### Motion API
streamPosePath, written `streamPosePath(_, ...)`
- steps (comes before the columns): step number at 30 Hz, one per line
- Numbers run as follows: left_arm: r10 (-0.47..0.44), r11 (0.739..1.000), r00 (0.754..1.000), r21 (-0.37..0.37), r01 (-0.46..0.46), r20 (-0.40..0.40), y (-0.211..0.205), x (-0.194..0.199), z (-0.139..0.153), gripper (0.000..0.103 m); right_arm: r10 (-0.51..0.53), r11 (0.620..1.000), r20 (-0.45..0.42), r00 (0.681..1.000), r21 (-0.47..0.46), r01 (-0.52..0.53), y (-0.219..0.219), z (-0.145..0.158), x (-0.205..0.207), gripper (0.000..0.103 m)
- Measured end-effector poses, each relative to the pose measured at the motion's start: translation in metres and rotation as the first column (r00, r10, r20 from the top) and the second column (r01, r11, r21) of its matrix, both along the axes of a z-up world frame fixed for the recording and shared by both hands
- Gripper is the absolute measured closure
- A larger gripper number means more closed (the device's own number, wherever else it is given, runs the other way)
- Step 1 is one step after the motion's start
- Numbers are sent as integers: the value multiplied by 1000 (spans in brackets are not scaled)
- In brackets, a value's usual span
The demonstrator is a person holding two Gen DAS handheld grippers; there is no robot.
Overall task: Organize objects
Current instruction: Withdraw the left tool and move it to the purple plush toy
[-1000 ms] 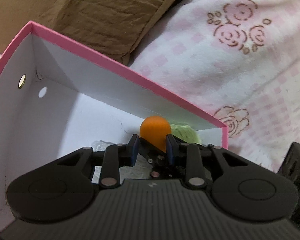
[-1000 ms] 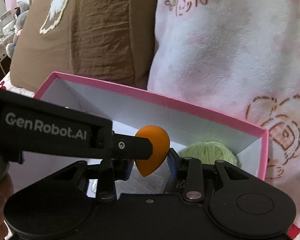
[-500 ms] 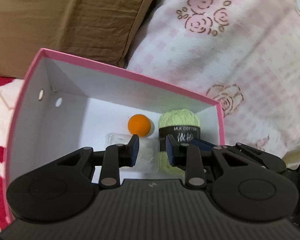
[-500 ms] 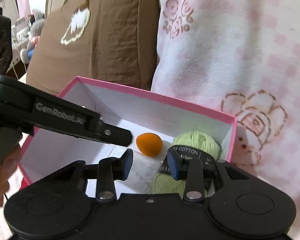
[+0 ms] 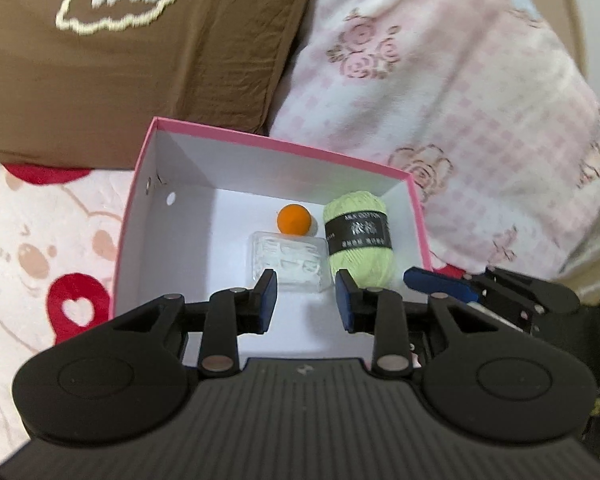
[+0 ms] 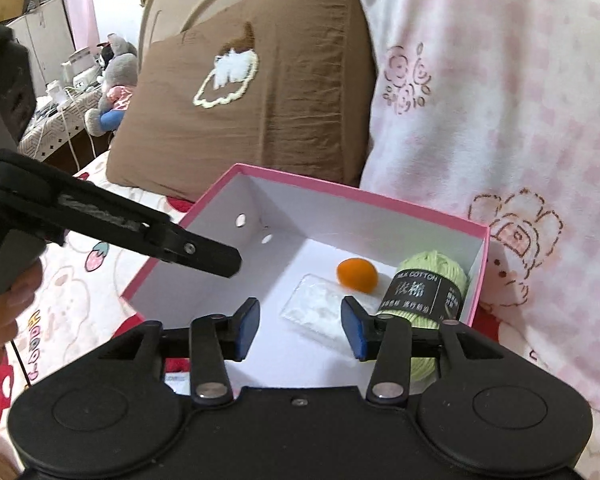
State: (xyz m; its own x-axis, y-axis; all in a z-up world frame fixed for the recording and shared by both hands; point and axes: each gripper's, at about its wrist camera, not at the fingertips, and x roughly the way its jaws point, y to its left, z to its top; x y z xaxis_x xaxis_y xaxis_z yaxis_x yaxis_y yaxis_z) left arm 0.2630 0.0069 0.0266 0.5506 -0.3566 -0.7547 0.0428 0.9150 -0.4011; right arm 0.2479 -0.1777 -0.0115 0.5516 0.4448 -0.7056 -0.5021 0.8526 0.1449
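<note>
Now both my claws hang empty above the near edge of the pink box point(image 5: 284, 148), left gripper point(image 5: 306, 300) and right gripper point(image 6: 300, 328) opening, orange ball point(image 5: 294, 220) on the floor toward the far wall, beside the yarn point(image 5: 358, 240).

box point(image 5: 204, 136) sits on printed bedsheet point(image 5: 32, 240), pillow point(image 5: 132, 72) behind its far left corner, folded blanket point(image 5: 460, 120) behind and to right. inside box: egg-shaped sponge point(image 5: 294, 220) near far wall, yarn skein point(image 5: 358, 240) just right of it by right wall, clear plastic case point(image 5: 286, 266) flat on floor before sponge, left of skein. left gripper point(image 5: 306, 306) and right gripper point(image 6: 300, 328) hover above box's near side, right gripper right of left, nothing between jaws.
</note>
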Motion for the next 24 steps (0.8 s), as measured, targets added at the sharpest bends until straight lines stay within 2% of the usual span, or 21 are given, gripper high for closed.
streamPosePath(5,-32,998,999,53,30,26,-1,-27,19,62,-11,1000,23,1000,-18,12,1,9,-23,23)
streamPosePath(7,-44,997,999,66,42,25,-3,-34,25,61,-11,1000,31,999,-26,12,0,13,-33,21)
streamPosePath(12,-72,992,997,101,69,25,-5,-53,38,50,-9,1000,43,999,-20,10,-1,27,-54,17)
streamPosePath(18,-89,989,995,118,83,40,-3,-77,51,30,-11,998,102,995,-61,17,2,43,-80,7)
streamPosePath(20,-94,988,995,129,89,36,-2,-85,54,19,-16,997,107,994,-79,25,2,47,-87,7)
streamPosePath(24,-111,983,994,152,108,15,2,-101,56,10,-19,996,107,994,-89,28,4,53,-101,7)
